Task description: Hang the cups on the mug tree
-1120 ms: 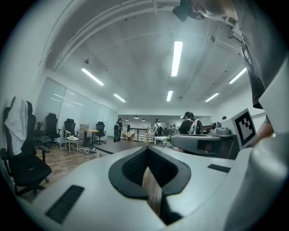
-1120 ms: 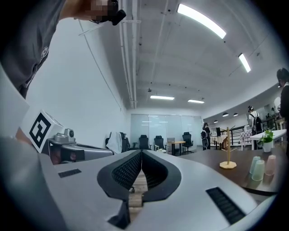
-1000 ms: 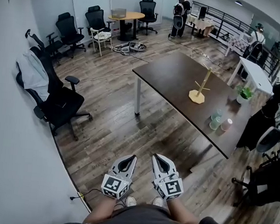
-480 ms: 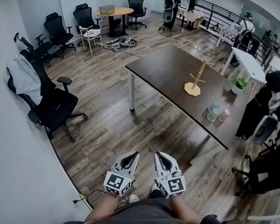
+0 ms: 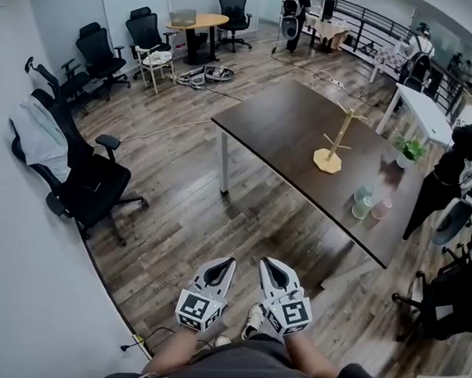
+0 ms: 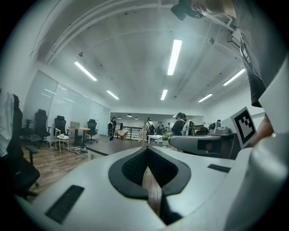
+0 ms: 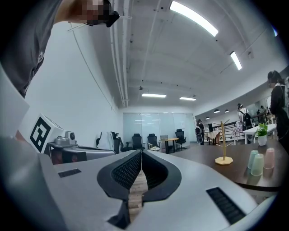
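A light wooden mug tree (image 5: 332,148) stands upright on a flat base, towards the far side of a dark table (image 5: 284,118). Nearer the table's front edge, well apart from it, two pale green cups (image 5: 361,202) and a pink cup (image 5: 381,209) stand close together.

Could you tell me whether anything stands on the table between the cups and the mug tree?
Nothing visible does: the dark table is bare between the cups and the mug tree.
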`<action>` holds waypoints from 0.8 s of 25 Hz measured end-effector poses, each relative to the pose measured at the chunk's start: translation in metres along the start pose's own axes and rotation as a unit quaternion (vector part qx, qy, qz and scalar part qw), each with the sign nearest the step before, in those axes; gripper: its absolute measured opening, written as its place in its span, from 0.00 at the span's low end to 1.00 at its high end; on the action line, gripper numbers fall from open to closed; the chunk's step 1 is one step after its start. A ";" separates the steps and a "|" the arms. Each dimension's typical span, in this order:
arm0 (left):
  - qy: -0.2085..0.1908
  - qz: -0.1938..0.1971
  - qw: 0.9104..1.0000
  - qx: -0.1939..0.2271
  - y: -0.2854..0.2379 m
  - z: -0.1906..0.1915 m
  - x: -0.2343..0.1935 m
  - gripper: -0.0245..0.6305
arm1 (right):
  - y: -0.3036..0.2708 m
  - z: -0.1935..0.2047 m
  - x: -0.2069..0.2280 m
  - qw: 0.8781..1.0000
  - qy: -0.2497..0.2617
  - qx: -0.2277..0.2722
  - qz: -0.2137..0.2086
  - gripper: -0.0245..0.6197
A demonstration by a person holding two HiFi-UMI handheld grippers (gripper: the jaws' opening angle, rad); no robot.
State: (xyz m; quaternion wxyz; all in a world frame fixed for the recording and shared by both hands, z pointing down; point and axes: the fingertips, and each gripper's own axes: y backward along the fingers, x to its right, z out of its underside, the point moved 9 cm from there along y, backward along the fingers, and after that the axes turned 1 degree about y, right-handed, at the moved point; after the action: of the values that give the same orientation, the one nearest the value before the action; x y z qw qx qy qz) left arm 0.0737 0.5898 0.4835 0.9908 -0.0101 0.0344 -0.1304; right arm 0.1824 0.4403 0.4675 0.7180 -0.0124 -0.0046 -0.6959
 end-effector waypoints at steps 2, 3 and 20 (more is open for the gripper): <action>-0.001 0.000 1.000 0.000 -0.017 -0.001 -0.006 0.04 | -0.013 -0.001 0.015 1.000 -0.001 0.002 -0.003 0.08; 0.000 -0.001 1.000 -0.001 -0.026 -0.001 -0.009 0.04 | -0.019 -0.001 0.023 1.000 -0.002 0.002 -0.002 0.08; -0.013 0.034 0.999 -0.024 -0.205 -0.003 -0.019 0.04 | -0.077 0.009 0.184 1.000 -0.024 -0.001 0.018 0.08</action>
State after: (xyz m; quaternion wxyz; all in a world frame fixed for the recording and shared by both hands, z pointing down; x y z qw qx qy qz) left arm 0.0025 0.3965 0.4877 0.9945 -0.0342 0.0247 -0.0961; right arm 0.1109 0.2537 0.4813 0.7298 -0.0302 -0.0210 -0.6827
